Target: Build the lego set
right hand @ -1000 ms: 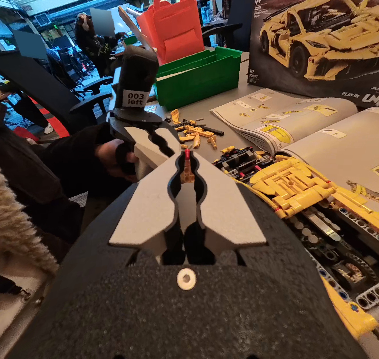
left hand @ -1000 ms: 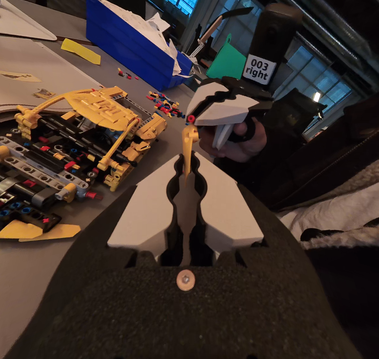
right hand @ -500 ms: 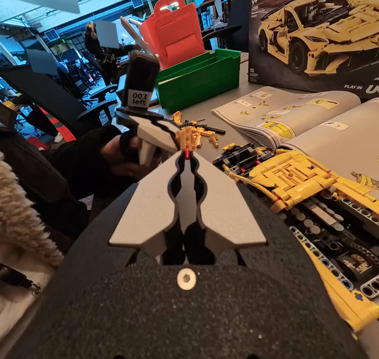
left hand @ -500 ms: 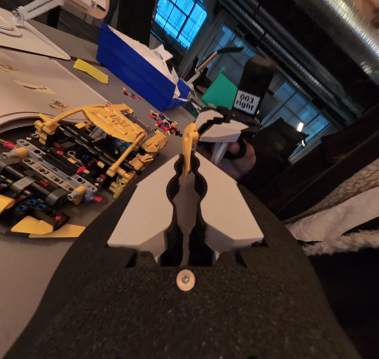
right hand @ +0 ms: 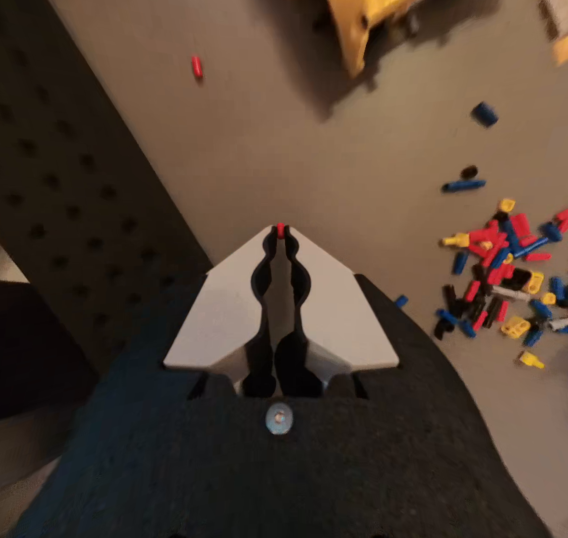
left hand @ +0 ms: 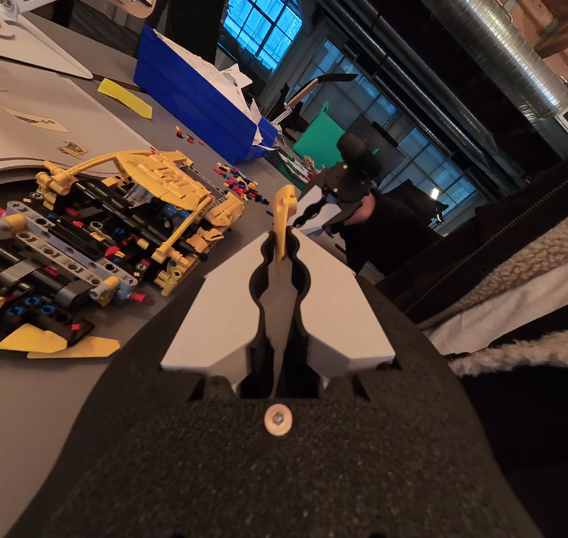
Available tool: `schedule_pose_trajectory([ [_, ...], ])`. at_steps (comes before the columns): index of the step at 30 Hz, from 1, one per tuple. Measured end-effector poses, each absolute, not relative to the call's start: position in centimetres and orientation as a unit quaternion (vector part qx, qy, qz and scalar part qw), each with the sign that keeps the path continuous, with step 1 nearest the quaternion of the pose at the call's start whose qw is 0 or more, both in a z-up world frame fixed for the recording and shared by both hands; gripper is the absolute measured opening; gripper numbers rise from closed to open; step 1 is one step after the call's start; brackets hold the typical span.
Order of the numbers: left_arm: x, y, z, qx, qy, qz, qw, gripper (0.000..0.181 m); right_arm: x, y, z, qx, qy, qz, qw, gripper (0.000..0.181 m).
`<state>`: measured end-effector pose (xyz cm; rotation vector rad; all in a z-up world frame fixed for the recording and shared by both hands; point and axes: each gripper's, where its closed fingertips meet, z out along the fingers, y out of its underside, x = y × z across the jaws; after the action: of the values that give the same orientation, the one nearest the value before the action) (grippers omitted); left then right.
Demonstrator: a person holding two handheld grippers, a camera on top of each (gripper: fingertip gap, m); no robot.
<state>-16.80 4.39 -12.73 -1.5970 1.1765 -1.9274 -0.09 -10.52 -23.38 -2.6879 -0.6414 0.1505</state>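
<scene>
**Both grippers pinched on small parts above the grey table**

The left gripper (left hand: 280,237) is clamped on a curved yellow piece (left hand: 283,216), held upright off the table (left hand: 46,400) near its front edge; bare grey surface lies below and to its left; the half-built yellow car (left hand: 116,225) sits just left, its black and grey frame reaching toward that bare stretch. Beyond the car a scatter of small pins (left hand: 238,182) lies before a blue bin (left hand: 196,99) stuffed with paper; the right gripper (left hand: 310,213) shows farther off, angled down. In the blurred right wrist view the right gripper (right hand: 280,231) pinches a tiny red pin (right hand: 280,229) over open table; a loose red pin (right hand: 196,67) lies ahead; a pile of red, blue, black and yellow pins (right hand: 504,277) crowds the right; the car's yellow corner (right hand: 365,16) is at the top; a dark perforated panel (right hand: 70,166) borders the left.
</scene>
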Motion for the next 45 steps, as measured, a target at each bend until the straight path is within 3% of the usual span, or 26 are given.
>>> schedule_pose_trajectory([
  [7,-16.8,4.3,-13.0,-0.572,0.426,-0.674,0.193,0.007,0.7,-12.0,-24.8,-0.96,-0.269,0.02,0.08,0.005],
  [9,-16.8,4.4,-13.0,-0.572,0.424,-0.675,0.195,0.007,0.9,-12.1,-24.7,-0.959,-0.274,0.013,0.066,0.014],
  [26,-16.8,4.3,-13.1,-0.573,0.426,-0.673,0.193,0.007,1.0,-12.0,-24.8,-0.962,-0.264,0.027,0.057,0.005],
  [30,-16.8,4.3,-13.1,-0.573,0.425,-0.674,0.191,0.007,0.0,-9.6,-22.8,-0.953,-0.238,0.075,0.172,0.004],
  [35,-15.8,2.2,-13.0,-0.559,0.442,-0.683,0.161,0.007,-5.1,-2.8,-13.5,-0.835,-0.141,0.242,0.474,0.004],
  [38,-15.1,0.8,-11.9,-0.538,0.42,-0.72,0.126,0.007,-9.3,-0.2,-8.1,-0.699,-0.081,0.382,0.599,0.004],
  [45,-14.9,0.4,-12.6,-0.544,0.447,-0.694,0.149,0.007,-14.3,2.3,-8.9,-0.666,-0.068,0.439,0.6,0.004],
])
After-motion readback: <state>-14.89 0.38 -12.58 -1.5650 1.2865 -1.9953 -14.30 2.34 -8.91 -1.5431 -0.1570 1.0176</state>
